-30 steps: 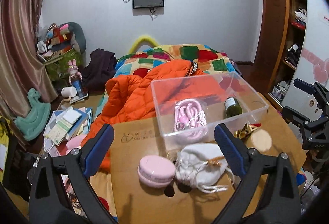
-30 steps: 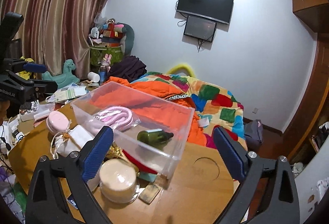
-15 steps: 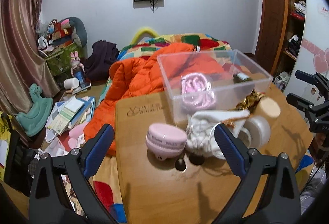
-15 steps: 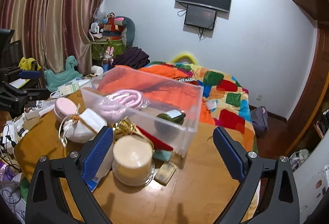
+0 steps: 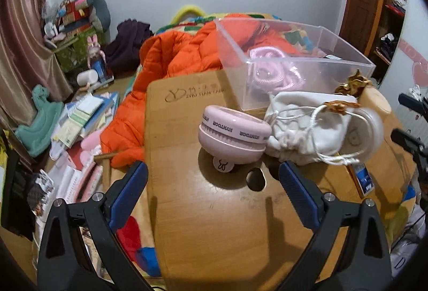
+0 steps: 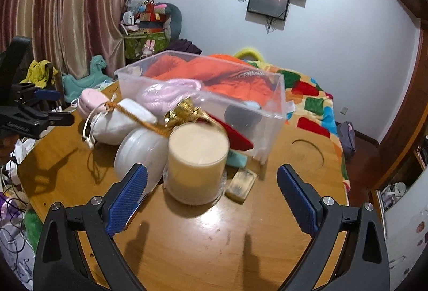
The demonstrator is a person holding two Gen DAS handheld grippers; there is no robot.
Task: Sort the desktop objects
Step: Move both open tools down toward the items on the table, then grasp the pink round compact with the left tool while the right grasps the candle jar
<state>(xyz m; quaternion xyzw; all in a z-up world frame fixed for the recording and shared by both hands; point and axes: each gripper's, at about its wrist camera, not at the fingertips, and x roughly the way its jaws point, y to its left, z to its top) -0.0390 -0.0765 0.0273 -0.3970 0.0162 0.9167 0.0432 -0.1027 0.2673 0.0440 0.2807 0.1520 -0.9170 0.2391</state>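
Landmark is the clear plastic bin (image 5: 294,61) on the wooden table (image 5: 214,224). Left wrist view, left to right: left gripper (image 5: 212,184) low over the table, jaws wide apart, nothing between them. Pink round case (image 5: 234,134) sits just in front of the bin's near-left corner, and a hole in the tabletop (image 5: 255,178) lies in front of that case. White drawstring pouch (image 5: 307,128) touches the case's right side, in front of the bin. Pink coiled cable (image 5: 270,72) lies inside the bin. Gold ornament (image 5: 353,81) is at the bin's right front corner, with a white round item (image 5: 374,128) partly hidden behind the pouch. Right wrist view, left to right: the other gripper shows at the far left edge, well left of the bin. Right gripper (image 6: 211,192) also spread open and empty, pointing at the cream cylindrical jar (image 6: 198,154), which stands just in front of the bin's near wall. A small flat tan block (image 6: 240,184) lies right of the jar, in front of the bin. A dark item inside the bin is blurred through the wall.
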